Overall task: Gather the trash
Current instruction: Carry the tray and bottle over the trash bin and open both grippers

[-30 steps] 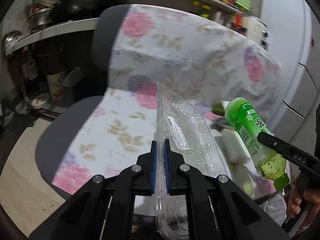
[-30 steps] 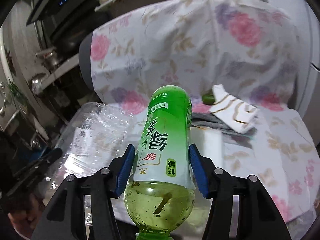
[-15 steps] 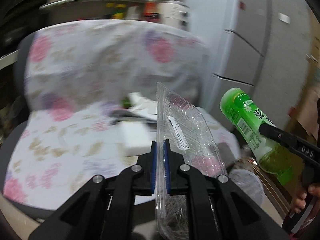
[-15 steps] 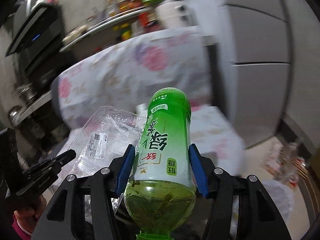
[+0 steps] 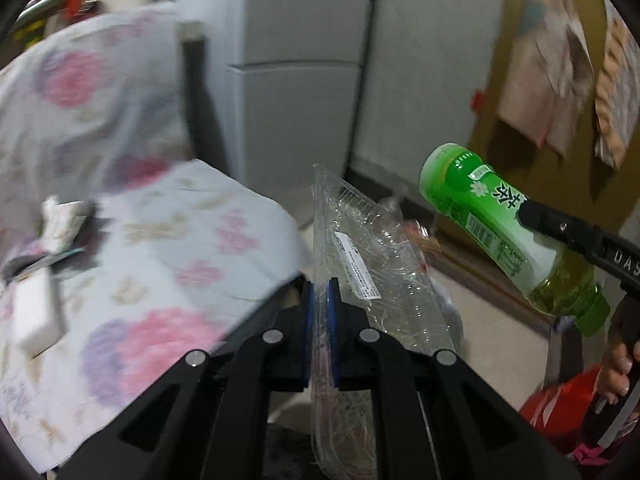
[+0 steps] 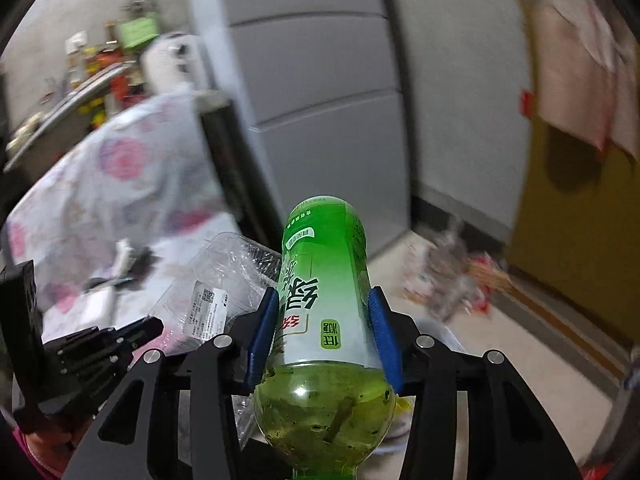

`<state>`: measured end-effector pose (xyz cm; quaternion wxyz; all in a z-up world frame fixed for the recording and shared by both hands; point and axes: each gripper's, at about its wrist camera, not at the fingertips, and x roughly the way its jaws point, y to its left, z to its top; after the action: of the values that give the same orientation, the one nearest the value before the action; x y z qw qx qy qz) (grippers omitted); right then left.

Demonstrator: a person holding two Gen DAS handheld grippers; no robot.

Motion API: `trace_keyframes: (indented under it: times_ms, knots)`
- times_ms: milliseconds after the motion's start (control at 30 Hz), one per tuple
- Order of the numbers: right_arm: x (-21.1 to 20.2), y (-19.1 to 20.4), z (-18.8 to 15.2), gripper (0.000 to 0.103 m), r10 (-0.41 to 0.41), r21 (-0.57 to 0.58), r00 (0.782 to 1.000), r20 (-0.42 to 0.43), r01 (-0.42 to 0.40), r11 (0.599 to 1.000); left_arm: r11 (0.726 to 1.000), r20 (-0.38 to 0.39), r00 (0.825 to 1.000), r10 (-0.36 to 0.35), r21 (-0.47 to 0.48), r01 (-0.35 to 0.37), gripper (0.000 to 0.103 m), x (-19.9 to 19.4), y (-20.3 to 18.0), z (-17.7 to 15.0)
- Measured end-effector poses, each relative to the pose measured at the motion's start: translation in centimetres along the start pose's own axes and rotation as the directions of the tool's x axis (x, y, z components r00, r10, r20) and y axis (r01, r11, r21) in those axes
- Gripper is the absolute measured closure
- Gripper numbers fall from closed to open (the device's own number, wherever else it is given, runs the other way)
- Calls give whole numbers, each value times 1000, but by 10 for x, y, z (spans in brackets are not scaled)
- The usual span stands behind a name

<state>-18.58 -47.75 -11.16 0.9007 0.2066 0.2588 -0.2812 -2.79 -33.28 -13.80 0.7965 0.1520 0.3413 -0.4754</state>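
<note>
My left gripper is shut on a clear plastic clamshell container and holds it in the air beside the chair. The container also shows in the right wrist view. My right gripper is shut on a green tea bottle, held with its cap toward the camera and some liquid and debris inside. The bottle shows in the left wrist view at the right, above the floor, with the right gripper clamped on it.
A chair under a floral cloth stands at the left with a white box and other items on it. A grey fridge is behind. Loose wrappers lie on the floor by a yellow wall. A red bag is at lower right.
Both grippers have swung right, away from the chair and toward the fridge and floor, still holding the container and the bottle. The chair has slid to the left of both views.
</note>
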Motion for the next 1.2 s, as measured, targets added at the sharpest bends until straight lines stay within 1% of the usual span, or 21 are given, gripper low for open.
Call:
trace_keyframes:
  times_ms: [133,200,267,333,400,433,533,667,733,833,867,967,1033,1100,1133,1200]
  knots:
    - [25,-37,-10,57,-70,69,995,-72,75,995,998,-71,997,-29,53,33,98,43,-28,2]
    - [39,-51,-16,57,-75,110,990,-116,88,990,996,-103,994,-44,72,51,98,60,-37,3]
    - [49,-61,-20,57,-82,136,985,-149,102,985,992,-156,986,-64,96,79,98,76,-46,2]
    - [63,-69,-24,56,-76,162,980,-181,106,981,992,-204,977,-67,90,87,88,90,-51,0]
    - [79,-73,-27,51,-66,174,973,-221,106,979,993,-211,974,-81,66,97,57,94,-49,-1]
    - [82,-75,-27,44,-67,183,971,-228,110,977,994,-193,977,-86,55,98,55,90,-45,-2]
    - [85,-78,-28,44,-74,186,969,-235,120,975,996,-159,984,-76,40,84,54,78,-33,2]
    - [77,-70,-18,43,-77,159,974,-211,112,981,999,-111,993,-47,5,47,54,59,-12,9]
    - [68,-63,-12,43,-81,139,978,-190,108,984,1000,-89,996,-25,-5,25,54,45,1,11]
    - [51,-47,0,44,-64,112,988,-141,80,990,1000,-52,998,18,-23,-19,54,21,20,11]
    - [45,-39,4,44,-62,98,991,-123,74,992,999,-43,998,40,-34,-42,53,11,28,9]
    - [29,-13,14,43,-49,47,997,-61,52,998,992,-18,994,106,-72,-107,49,-16,54,-2]
    - [24,6,19,42,-20,20,999,-37,21,1000,983,-19,988,155,-102,-156,48,-33,72,-12]
    - [24,29,20,40,14,-22,999,-32,-15,1000,969,-26,979,203,-140,-204,48,-49,91,-24]
    - [25,38,20,38,28,-37,999,-34,-29,999,958,-38,972,234,-164,-237,48,-58,103,-33]
    - [31,65,19,36,78,-79,995,-58,-83,993,938,-54,961,272,-210,-277,48,-75,124,-47]
